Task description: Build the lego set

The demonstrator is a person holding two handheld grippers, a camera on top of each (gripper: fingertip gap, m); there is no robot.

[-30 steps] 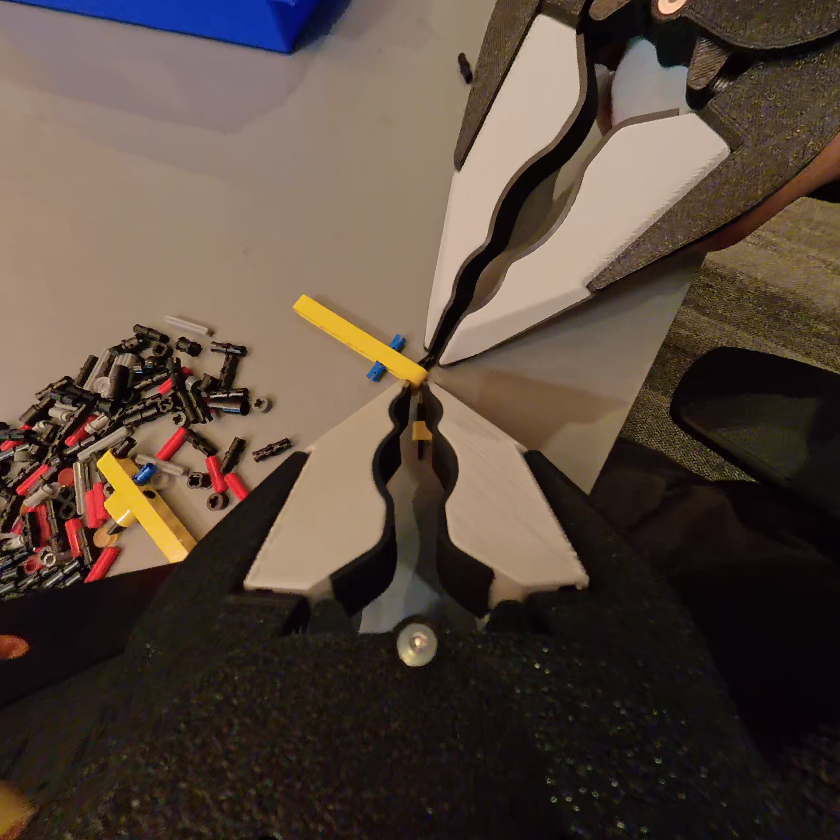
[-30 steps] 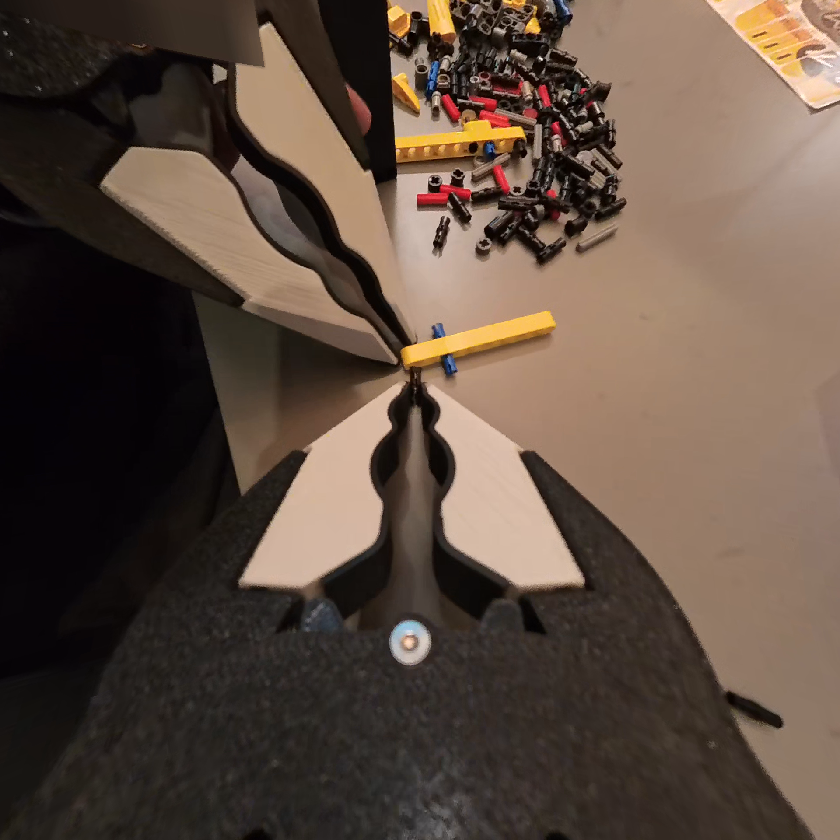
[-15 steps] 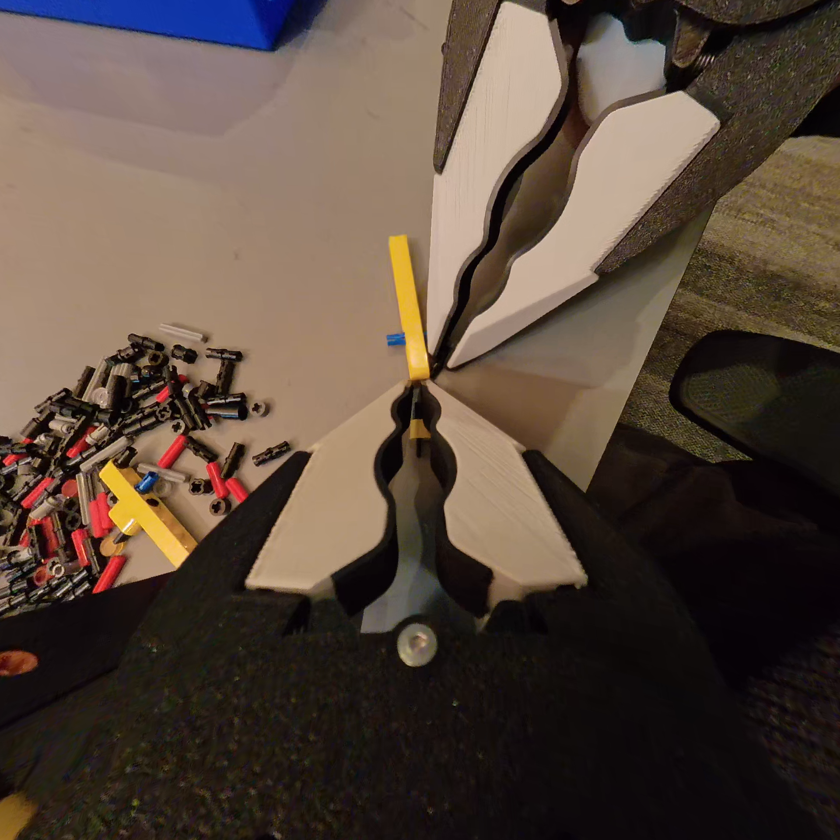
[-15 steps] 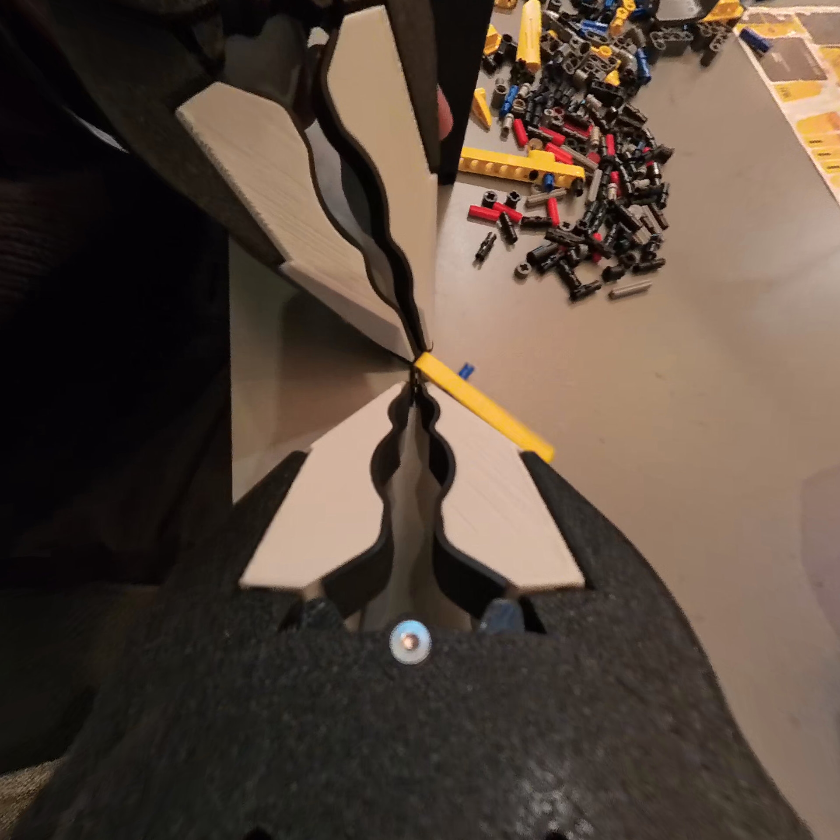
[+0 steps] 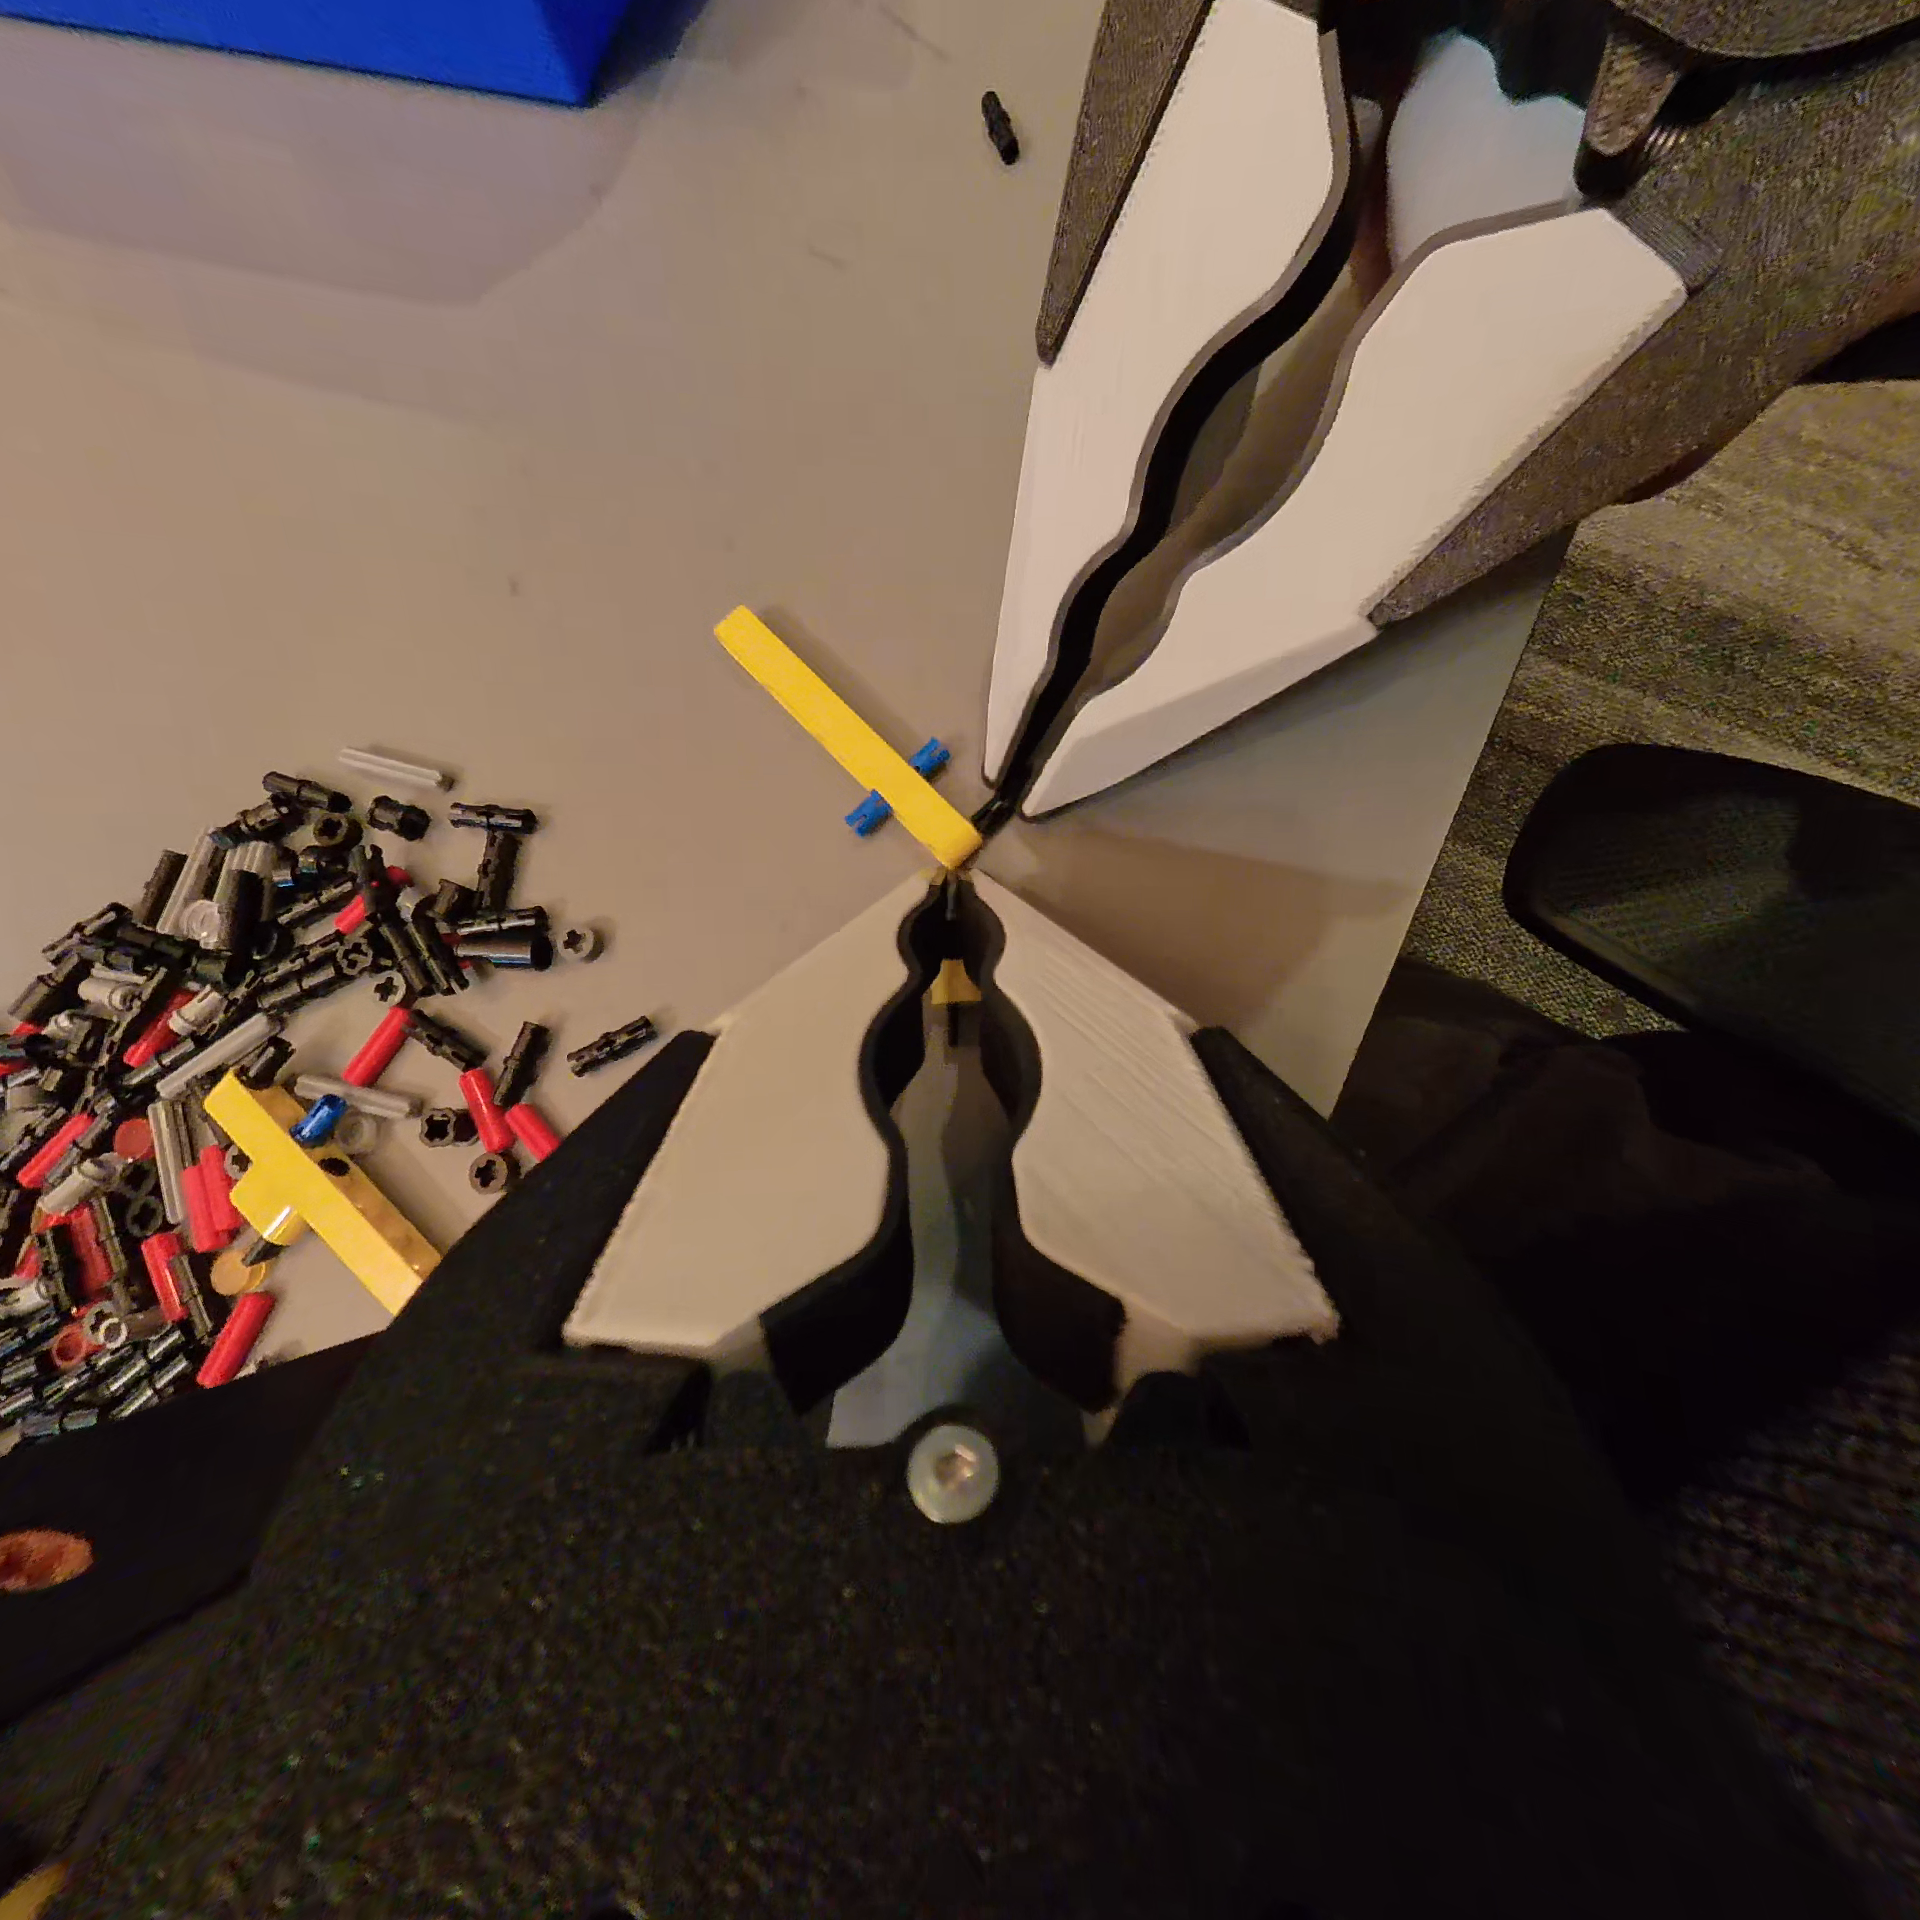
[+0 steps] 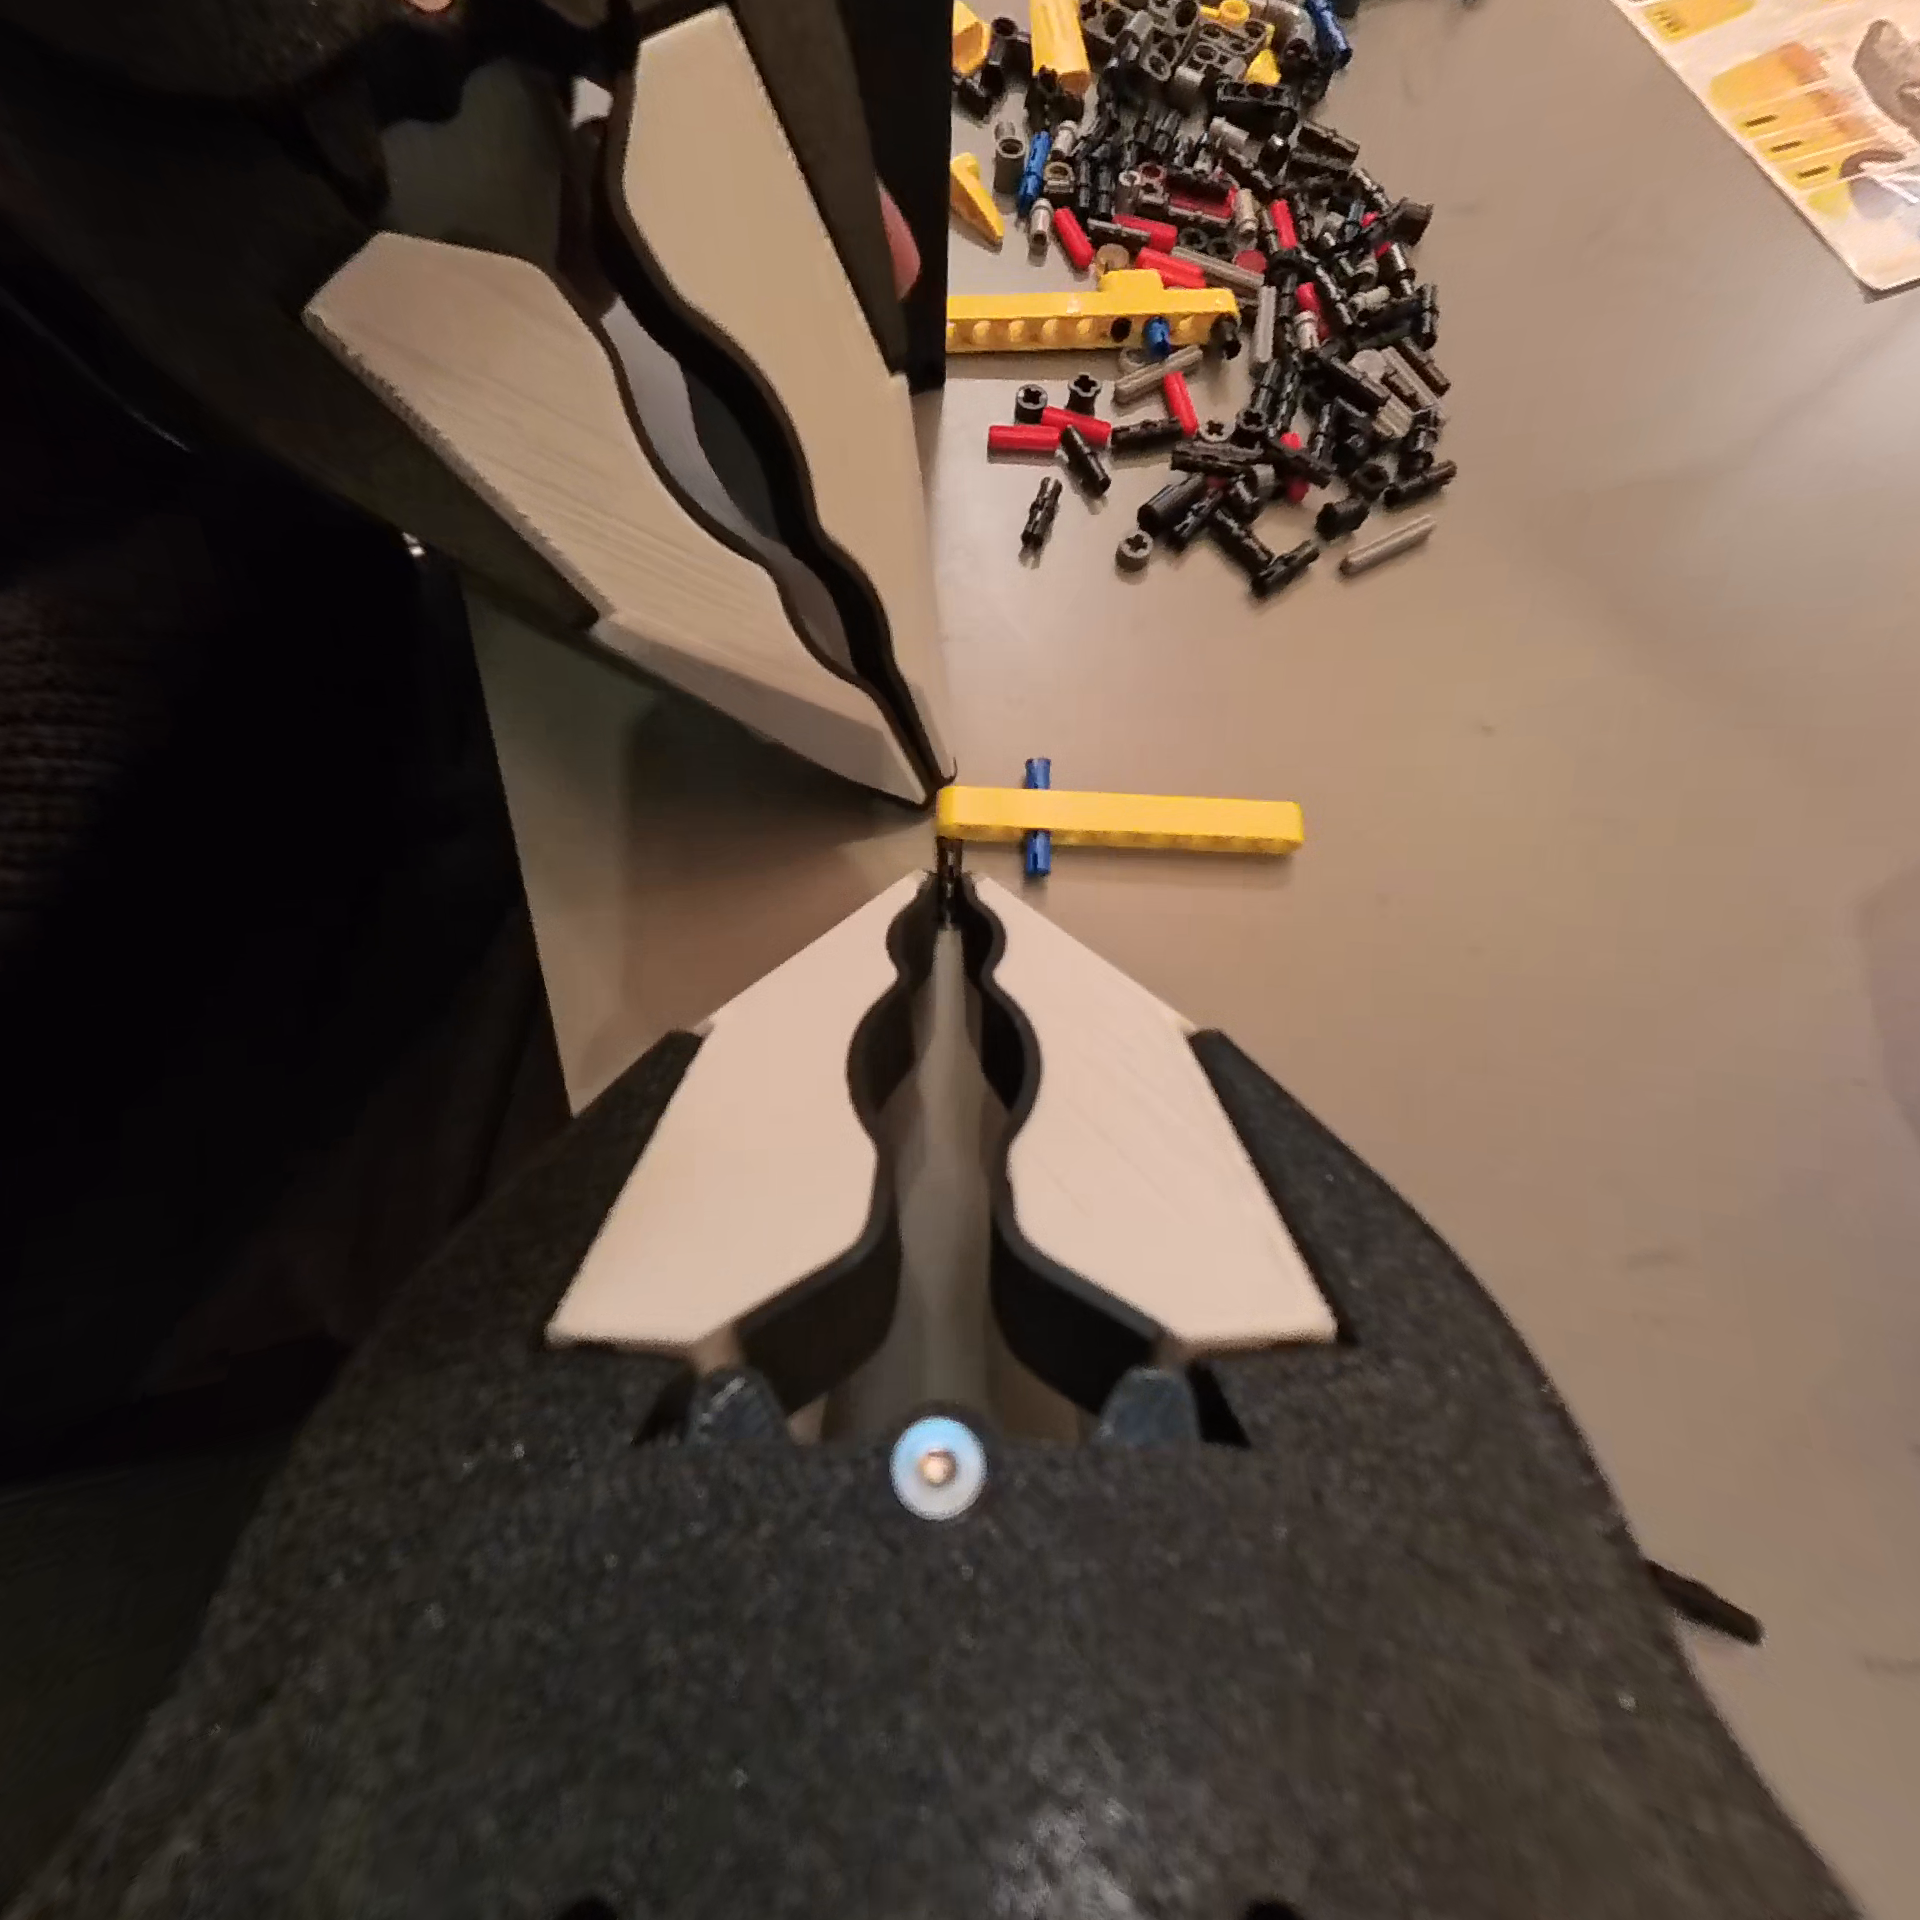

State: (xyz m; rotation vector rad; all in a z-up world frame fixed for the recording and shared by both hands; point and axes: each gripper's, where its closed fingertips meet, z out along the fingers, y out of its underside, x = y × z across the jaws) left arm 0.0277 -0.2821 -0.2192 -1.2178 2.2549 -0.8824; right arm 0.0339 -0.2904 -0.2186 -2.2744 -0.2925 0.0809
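A yellow beam [image 5: 831, 727] with a blue pin [image 5: 899, 790] through it is held in the air above the grey table [image 5: 416, 468]. My left gripper [image 5: 948, 883] is shut on the beam's near end. A small yellow and black bit shows deeper between its fingers. My right gripper [image 6: 948, 883] is shut on a black pin [image 6: 948, 868] that meets the same end of the beam [image 6: 1143, 826]. The two grippers stand tip to tip. The right gripper [image 5: 1006, 808] comes in from the upper right in the left wrist view. The left gripper [image 6: 935, 784] comes in from the upper left in the right wrist view.
A pile of small black, red and grey pieces [image 5: 260, 987] with a second yellow beam [image 5: 312, 1195] lies on the table. A blue box [image 5: 312, 42] stands at the far edge. A lone black pin [image 5: 997, 125] lies apart. A printed booklet [image 6: 1818, 135] lies beyond the pile. A dark chair [image 5: 1714, 914] stands past the table edge. Only a small space, under 4 cm, lies between the two pairs of fingers.
The yellow beam swung round its held end half a second ago, then swung back to about where it was one second ago. Both grippers stayed shut, tip to tip.
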